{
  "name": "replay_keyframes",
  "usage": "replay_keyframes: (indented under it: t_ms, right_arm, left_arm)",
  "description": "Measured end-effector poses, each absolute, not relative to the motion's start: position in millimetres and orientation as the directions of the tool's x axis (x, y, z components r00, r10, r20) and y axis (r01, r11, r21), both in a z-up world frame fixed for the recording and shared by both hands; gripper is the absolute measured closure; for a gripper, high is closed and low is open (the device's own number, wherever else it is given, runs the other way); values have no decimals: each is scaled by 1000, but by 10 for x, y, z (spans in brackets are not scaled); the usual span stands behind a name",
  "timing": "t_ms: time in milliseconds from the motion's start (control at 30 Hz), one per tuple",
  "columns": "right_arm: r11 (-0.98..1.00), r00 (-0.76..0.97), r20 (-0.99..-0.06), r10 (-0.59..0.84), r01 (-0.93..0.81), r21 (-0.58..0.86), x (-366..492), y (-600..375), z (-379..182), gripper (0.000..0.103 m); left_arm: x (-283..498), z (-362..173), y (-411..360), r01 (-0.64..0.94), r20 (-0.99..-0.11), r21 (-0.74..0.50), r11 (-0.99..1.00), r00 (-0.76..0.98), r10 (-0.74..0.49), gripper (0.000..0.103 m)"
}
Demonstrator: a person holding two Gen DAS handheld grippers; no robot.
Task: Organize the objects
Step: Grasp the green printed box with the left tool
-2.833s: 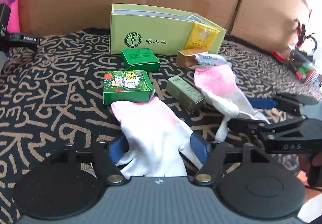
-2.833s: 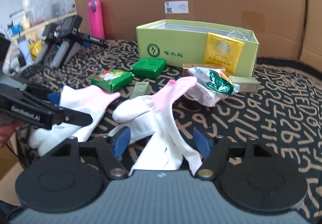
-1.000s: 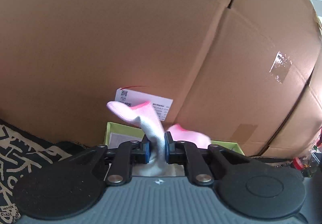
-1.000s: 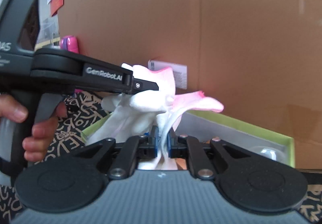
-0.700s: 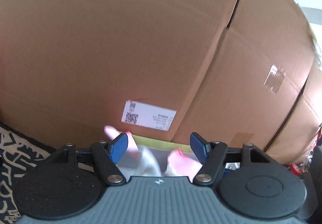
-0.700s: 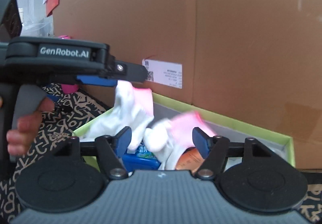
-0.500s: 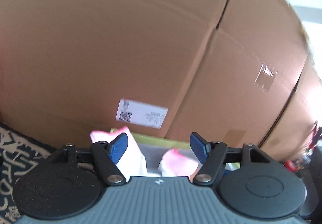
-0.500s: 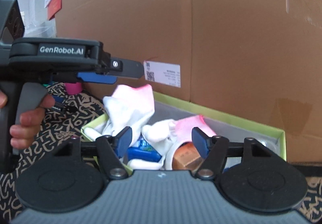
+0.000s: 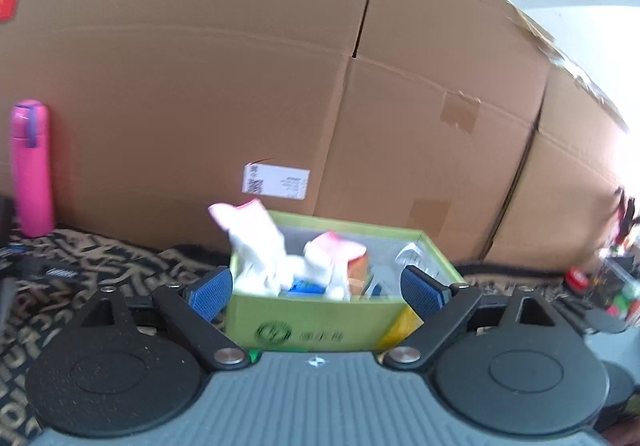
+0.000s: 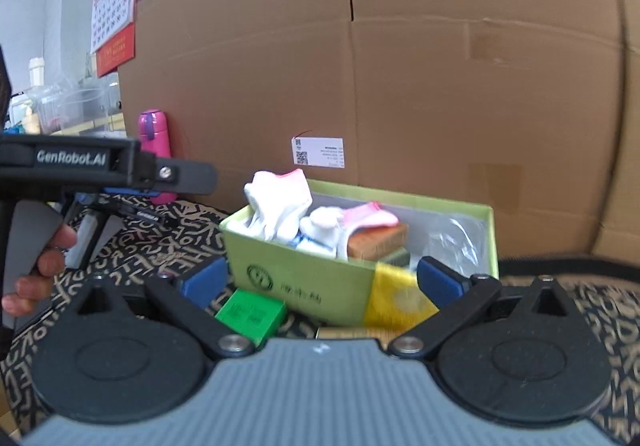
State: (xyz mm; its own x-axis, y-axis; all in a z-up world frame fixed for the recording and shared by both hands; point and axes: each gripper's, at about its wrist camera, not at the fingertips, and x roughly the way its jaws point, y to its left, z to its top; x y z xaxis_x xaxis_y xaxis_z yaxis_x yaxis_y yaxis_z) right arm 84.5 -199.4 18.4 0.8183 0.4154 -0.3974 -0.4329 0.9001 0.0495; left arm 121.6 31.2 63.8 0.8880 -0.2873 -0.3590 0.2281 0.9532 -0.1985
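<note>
Two white gloves with pink cuffs (image 9: 260, 246) (image 9: 332, 258) lie in the light green box (image 9: 312, 322), among small packs. In the right wrist view the gloves (image 10: 280, 205) (image 10: 352, 221) stick up above the box (image 10: 304, 278). My left gripper (image 9: 318, 286) is open and empty, just in front of the box. My right gripper (image 10: 324, 282) is open and empty, a little back from the box. The left gripper shows in the right wrist view (image 10: 120, 169) at the left.
A green pack (image 10: 252, 314) and a yellow sachet (image 10: 396, 302) sit in front of the box. A pink bottle (image 9: 30, 169) stands at the left. Big cardboard boxes (image 9: 320, 105) form a wall behind. The patterned black cloth (image 10: 580, 298) covers the table.
Both grippers opened and let the gloves drop into the green box. Both then pulled back and lower, so the box now shows in front of them.
</note>
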Motion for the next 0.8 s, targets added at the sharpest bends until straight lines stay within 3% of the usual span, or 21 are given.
replay_keyframes:
  t_ms: [367,800]
  right_arm:
    - [917,820,-416,393,-383,112,-28,-2103,-265,0]
    - [926,802,-469,370,-356,124,-250,-2051,-497,0]
  left_arm:
    - [486,138,343,193,-439,-196,962,859,-262,9]
    - [964,-325,337,175,-554,-127,976,804,-216,9]
